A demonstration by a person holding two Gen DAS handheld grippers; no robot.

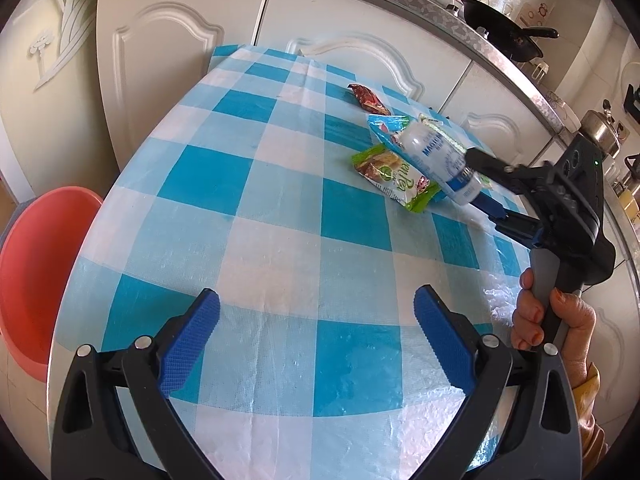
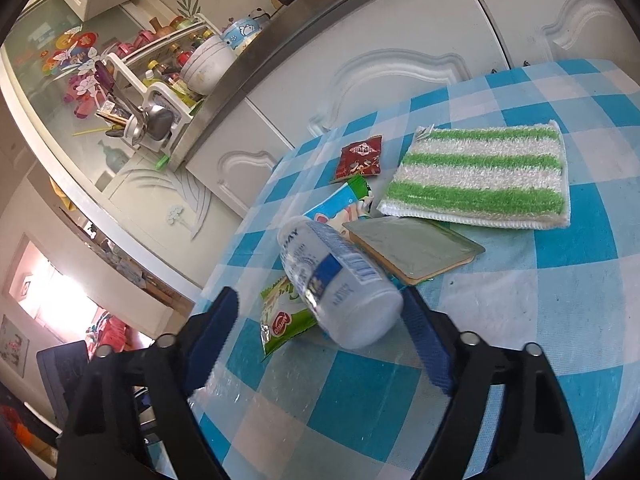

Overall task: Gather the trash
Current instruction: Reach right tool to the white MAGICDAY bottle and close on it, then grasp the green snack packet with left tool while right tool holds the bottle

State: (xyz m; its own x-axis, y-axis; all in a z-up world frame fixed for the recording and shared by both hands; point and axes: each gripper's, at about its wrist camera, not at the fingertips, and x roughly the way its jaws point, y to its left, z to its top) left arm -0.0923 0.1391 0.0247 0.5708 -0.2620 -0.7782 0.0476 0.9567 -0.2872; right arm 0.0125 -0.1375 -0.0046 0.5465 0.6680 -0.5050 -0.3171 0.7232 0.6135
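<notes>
Right hand-held gripper (image 2: 320, 344) straddles plastic bottle (image 2: 340, 284), pads not yet pressing it; bottle tilted over green wrapper (image 2: 282, 320), desk (image 1: 280, 240) at 2 o'clock. Left hand-held gripper (image 1: 317, 340) wide, empty.

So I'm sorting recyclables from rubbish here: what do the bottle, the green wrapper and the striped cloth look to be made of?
Bottle: clear glossy plastic, likely; you see through it, printed label around it.
Green wrapper: shiny printed plastic film, crinkled, seemingly.
Striped cloth: fuzzy fabric, probably microfibre; matte looped pile.
</notes>
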